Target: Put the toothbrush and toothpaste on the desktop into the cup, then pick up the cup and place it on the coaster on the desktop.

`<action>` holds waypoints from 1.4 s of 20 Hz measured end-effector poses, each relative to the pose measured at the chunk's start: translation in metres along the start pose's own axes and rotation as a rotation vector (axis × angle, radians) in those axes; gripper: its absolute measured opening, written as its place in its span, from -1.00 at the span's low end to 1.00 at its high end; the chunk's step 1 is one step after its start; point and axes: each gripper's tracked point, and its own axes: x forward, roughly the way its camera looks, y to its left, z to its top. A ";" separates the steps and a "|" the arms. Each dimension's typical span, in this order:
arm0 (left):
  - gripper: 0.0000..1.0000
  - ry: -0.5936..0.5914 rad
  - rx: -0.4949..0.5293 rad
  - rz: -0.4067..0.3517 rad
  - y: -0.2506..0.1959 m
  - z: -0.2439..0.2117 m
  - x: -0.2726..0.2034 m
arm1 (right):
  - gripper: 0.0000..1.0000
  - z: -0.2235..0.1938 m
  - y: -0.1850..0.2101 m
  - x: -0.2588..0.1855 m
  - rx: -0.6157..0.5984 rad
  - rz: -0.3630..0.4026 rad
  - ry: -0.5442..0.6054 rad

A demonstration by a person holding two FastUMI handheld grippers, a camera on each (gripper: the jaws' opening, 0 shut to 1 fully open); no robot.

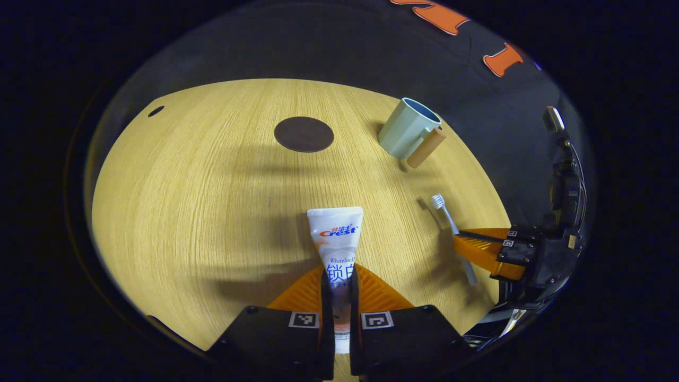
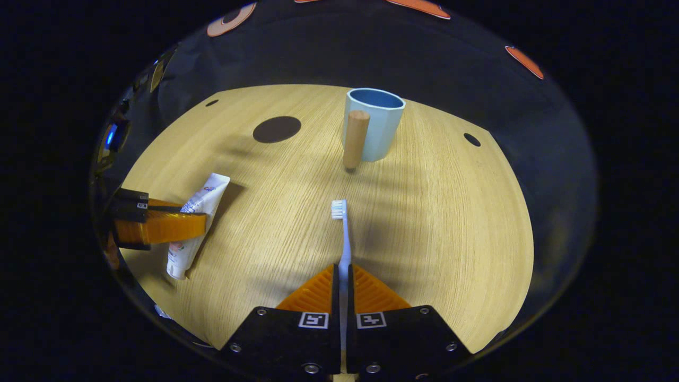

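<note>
In the left gripper view my left gripper (image 1: 339,276) is shut on the white toothpaste tube (image 1: 335,233), which points away over the wooden desktop (image 1: 212,212). In the right gripper view my right gripper (image 2: 344,273) is shut on the white toothbrush (image 2: 343,233), bristles pointing toward the cup. The pale blue cup (image 2: 377,124) with a wooden handle (image 2: 354,139) stands upright at the back; the same cup (image 1: 408,127) is at the upper right in the left gripper view. The dark round coaster (image 1: 303,134) lies left of the cup, and the coaster (image 2: 276,129) is bare.
The other gripper (image 1: 493,252) holds the toothbrush (image 1: 451,223) at the right of the left gripper view. The left gripper (image 2: 159,225) with the tube (image 2: 199,223) is at the left of the right gripper view. Small dark holes (image 2: 471,139) mark the desktop near its far edge.
</note>
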 end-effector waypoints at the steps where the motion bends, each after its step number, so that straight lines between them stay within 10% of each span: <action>1: -0.70 -0.009 -0.003 -0.003 0.000 0.002 -0.002 | -0.90 0.004 -0.005 -0.003 0.010 0.002 -0.021; 28: -0.71 -0.369 0.106 -0.001 -0.009 0.058 -0.078 | -0.90 0.155 -0.034 -0.039 0.130 0.110 -0.630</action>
